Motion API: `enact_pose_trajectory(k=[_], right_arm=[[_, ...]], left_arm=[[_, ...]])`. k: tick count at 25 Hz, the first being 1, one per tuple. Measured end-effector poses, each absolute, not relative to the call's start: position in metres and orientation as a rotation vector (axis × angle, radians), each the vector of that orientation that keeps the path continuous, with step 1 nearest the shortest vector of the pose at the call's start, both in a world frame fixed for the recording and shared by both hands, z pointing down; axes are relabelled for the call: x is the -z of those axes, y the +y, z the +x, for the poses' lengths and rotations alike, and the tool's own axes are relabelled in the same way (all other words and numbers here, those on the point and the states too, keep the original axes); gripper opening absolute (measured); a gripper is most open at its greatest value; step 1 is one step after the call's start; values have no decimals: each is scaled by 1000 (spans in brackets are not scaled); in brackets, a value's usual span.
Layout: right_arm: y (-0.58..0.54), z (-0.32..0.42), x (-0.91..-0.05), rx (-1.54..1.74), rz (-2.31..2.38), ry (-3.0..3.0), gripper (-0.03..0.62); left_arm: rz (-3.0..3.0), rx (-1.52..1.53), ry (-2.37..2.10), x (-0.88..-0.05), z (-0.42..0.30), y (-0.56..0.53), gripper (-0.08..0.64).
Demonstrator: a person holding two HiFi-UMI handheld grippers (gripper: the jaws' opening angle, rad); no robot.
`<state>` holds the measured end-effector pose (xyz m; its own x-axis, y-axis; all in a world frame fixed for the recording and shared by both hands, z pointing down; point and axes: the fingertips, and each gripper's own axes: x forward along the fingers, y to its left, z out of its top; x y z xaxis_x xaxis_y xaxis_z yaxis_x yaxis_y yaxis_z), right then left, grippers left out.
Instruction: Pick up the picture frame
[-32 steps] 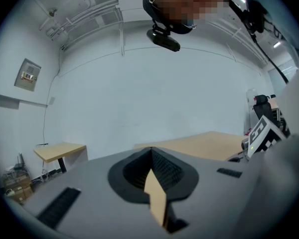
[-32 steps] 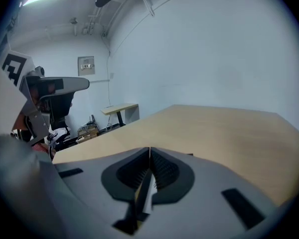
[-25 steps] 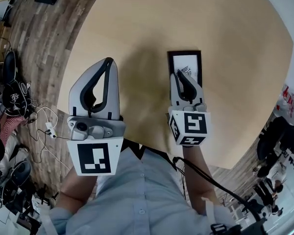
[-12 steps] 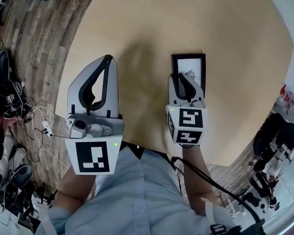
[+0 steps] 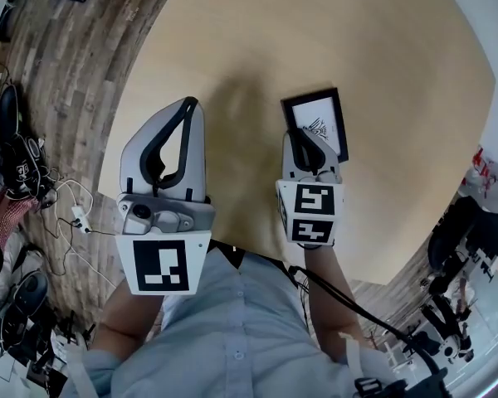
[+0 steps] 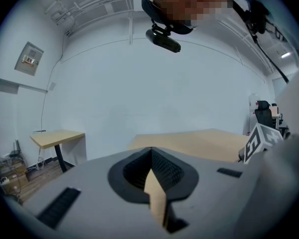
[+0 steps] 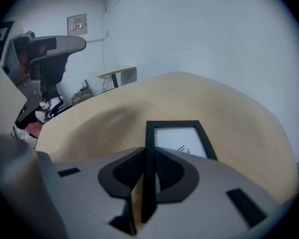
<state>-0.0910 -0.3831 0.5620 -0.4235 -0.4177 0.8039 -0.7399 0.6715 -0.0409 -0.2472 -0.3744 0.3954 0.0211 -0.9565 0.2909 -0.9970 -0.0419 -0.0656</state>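
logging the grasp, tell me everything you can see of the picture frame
The picture frame has a slim black rectangular border around a white sheet with a small dark scribble. It faces up over the pale wooden table, slightly skewed. The right gripper is shut on one long side. Whether it has left the table is unclear.

Black picture frame (image 5: 319,122) with white sketch, left edge pinched in right hand-held gripper (image 5: 303,133).

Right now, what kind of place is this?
Probably an office or lab workroom: a large pale wooden table, a small desk against a plain white wall, and loose cables on the wood-plank floor.
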Motion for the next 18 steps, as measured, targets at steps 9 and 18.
enact_pose_trajectory(k=[9, 18], right_arm=[[-382, -107, -508, -455, 993, -2268, 58], [-371, -73, -378, -238, 1139, -2642, 60]], left_arm=[[2163, -360, -2103, -372, -251, -348, 2], [2297, -172, -2161, -302, -182, -325, 2]])
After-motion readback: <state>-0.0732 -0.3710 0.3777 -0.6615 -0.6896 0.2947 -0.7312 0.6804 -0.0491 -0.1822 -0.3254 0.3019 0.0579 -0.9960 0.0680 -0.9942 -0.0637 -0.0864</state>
